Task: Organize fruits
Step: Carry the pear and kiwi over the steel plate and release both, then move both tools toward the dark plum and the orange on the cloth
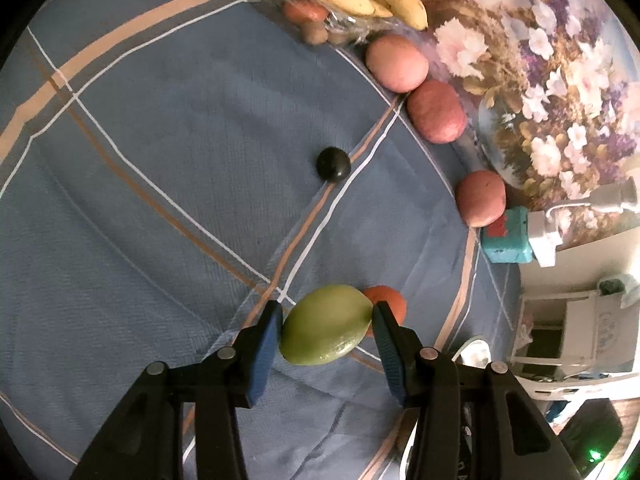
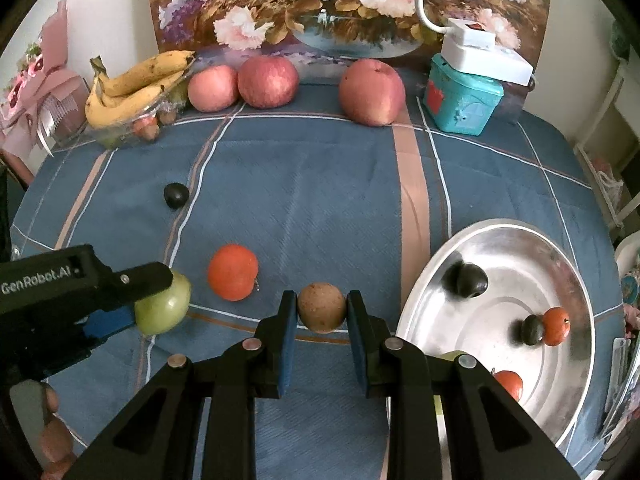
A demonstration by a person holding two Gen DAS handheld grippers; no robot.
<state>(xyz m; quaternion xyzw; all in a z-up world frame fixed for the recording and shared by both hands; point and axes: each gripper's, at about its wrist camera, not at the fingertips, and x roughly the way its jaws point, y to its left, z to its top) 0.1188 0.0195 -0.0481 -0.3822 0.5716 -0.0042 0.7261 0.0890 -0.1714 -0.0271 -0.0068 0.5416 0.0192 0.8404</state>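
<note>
— Blue checked cloth [image 2: 320, 208] with tan and white stripes covers the table, and a flower painting [image 2: 320, 8] stands along the back edge. What have you got in each hand?

— My left gripper [image 1: 326, 326] is clamped on a smooth green oval fruit [image 1: 326, 325]; its blue pads press the fruit from both sides. My right gripper [image 2: 322, 312] is closed on a small round brown fruit [image 2: 322, 307], pinched right at the fingertips.

— What lies near them?

— A round orange-red fruit [image 2: 233, 278] sits on the cloth between my two grippers, just behind the green one as my left camera sees it. A small dark, almost black fruit [image 2: 176, 195] lies farther back, well apart from both.

— And the dish?

— A shiny round metal plate [image 2: 500, 240] rests to the right of my right gripper, close by it. Inside are two dark fruits and two orange-red ones; one dark fruit touches an orange one.

— The back row?

— Three pink-red apples [image 2: 268, 82] stand against the painting, a bunch of yellow bananas [image 2: 136, 84] in a clear bowl to their left, a teal plastic box [image 2: 460, 100] to their right.
</note>
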